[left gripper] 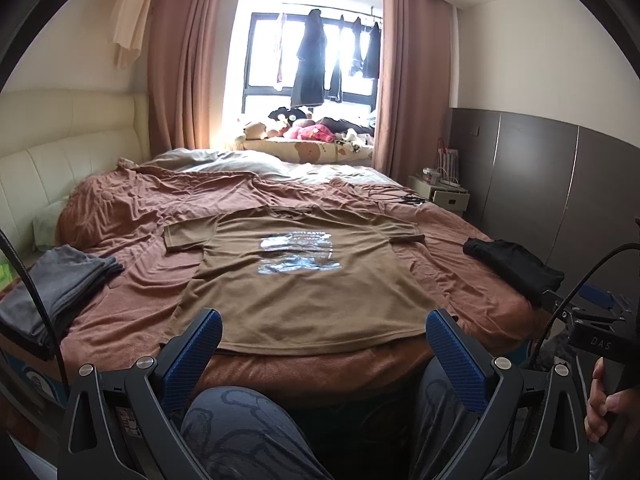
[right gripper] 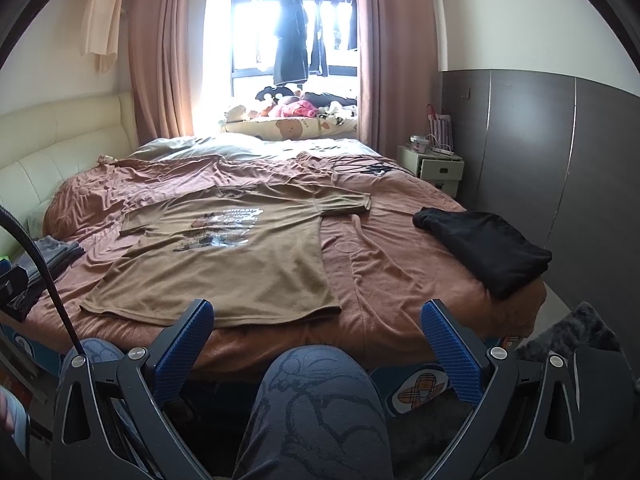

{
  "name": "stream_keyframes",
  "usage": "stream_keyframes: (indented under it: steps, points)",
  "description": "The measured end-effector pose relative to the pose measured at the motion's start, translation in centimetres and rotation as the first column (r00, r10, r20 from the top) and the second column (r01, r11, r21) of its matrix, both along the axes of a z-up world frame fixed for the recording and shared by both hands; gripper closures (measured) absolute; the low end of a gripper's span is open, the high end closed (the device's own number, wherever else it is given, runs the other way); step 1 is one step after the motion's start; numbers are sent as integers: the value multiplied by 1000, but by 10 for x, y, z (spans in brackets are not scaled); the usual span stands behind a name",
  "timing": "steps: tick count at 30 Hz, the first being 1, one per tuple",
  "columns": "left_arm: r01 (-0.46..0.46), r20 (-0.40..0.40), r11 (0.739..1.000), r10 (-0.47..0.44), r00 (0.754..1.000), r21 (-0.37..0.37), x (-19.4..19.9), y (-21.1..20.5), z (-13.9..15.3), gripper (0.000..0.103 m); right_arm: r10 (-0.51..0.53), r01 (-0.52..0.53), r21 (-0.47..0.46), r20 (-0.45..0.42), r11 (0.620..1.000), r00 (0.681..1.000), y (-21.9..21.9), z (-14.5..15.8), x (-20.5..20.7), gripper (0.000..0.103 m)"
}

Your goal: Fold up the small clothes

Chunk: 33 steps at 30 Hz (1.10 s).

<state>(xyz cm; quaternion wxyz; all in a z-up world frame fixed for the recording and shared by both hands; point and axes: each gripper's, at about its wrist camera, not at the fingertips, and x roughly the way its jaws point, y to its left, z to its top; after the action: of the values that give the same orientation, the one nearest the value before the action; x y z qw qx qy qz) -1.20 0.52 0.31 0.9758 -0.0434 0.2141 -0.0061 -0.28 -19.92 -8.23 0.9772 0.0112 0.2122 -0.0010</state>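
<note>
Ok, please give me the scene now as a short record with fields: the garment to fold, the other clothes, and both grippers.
garment: brown T-shirt, spread flat, print up, on the bed
left side: folded grey clothes
right side: black garment, bunched near the bed edge
left gripper: open, holds nothing, short of the hem
right gripper: open, holds nothing

One brown T-shirt (left gripper: 304, 280), one grey folded stack (left gripper: 60, 284), one black garment (left gripper: 516, 268).
</note>
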Motion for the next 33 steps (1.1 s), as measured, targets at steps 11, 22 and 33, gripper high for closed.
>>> stream_keyframes:
  steps: [11, 22, 33]
  points:
    - [13, 12, 1000, -13, 1000, 6, -5, 0, 2, 0, -6, 6, 0, 15, 1000, 1000, 1, -1, -3, 0]
    - [9, 19, 1000, -9, 1000, 2, -7, -1, 3, 0, 13, -14, 11, 12, 1000, 1000, 0, -1, -3, 0]
    - [10, 17, 1000, -10, 1000, 1, -9, 2, 4, 0, -2, 2, 8, 31, 1000, 1000, 5, -3, -5, 0]
